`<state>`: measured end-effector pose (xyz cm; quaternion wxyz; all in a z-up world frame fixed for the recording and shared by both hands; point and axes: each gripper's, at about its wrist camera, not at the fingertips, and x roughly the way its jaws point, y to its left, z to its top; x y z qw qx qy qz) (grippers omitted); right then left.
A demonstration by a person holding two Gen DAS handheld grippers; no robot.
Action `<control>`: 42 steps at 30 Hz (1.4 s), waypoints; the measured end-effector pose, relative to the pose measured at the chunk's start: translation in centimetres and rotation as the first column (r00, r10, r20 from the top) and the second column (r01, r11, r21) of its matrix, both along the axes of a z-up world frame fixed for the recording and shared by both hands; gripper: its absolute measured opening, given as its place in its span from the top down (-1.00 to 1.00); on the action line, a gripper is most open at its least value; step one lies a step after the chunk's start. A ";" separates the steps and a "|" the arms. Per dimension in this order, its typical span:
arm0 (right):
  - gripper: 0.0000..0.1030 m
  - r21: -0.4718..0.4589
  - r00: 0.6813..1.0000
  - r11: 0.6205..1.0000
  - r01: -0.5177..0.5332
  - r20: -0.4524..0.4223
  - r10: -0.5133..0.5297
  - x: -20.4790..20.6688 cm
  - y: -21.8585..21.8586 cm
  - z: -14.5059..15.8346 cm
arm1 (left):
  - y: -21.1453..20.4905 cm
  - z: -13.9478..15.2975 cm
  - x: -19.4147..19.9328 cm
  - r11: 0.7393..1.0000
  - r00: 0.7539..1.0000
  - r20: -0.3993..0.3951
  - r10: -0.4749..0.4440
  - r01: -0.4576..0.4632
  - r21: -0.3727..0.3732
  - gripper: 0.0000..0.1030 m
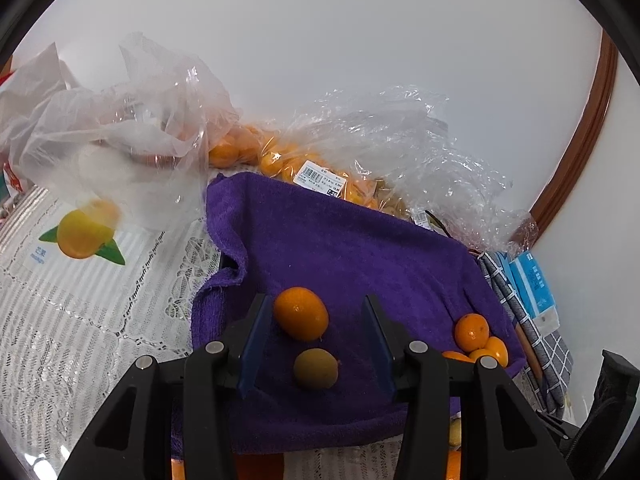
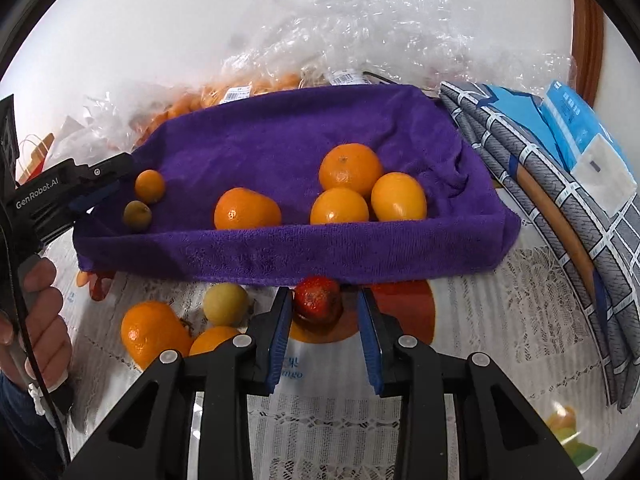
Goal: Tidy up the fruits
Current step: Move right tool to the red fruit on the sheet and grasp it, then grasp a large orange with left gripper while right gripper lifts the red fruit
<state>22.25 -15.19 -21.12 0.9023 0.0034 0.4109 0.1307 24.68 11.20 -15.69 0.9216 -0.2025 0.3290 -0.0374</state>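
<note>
A purple towel lines a shallow tray. My left gripper hangs open over its near left corner, with an orange kumquat and a greenish one lying loose between the fingers. In the right wrist view the left gripper reaches in beside the same two kumquats. Several mandarins rest on the towel. My right gripper is low over the table in front of the tray. A red strawberry sits between its narrowed fingertips, against the left pad, with a gap on the right.
A mandarin and a pale yellow fruit lie on the lace tablecloth. Clear bags of kumquats crowd the wall behind the tray. A checked cloth and blue pack lie right. A hand holds the left gripper.
</note>
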 end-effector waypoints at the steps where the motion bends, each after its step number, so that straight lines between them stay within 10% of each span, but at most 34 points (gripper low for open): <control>1: 0.36 -0.009 1.000 1.000 -0.007 -0.003 0.007 0.1 0.2 -0.1 | 0.0 -0.1 0.0 1.000 1.000 -0.003 -0.001 0.001 0.001 0.13; 20: 0.51 0.011 0.993 0.999 0.047 0.109 -0.048 -2.6 -2.0 1.6 | -2.6 1.1 -1.9 0.991 0.993 0.062 -0.098 0.092 0.099 0.08; 32: 0.51 0.099 0.982 0.991 0.090 0.159 -0.105 -7.0 -7.4 1.7 | -9.6 1.3 -8.3 0.923 0.939 0.004 -0.343 0.336 0.189 -0.14; 39: 0.51 0.116 0.985 0.991 0.068 0.151 -0.085 -6.9 -7.4 1.5 | -11.5 -1.0 -7.0 0.914 0.933 -0.125 -0.337 0.356 0.193 -0.10; 42: 0.51 0.113 0.983 0.991 0.074 0.160 -0.092 -7.1 -7.4 1.6 | -9.4 -1.4 -6.8 0.942 0.940 -0.109 -0.323 0.331 0.061 0.20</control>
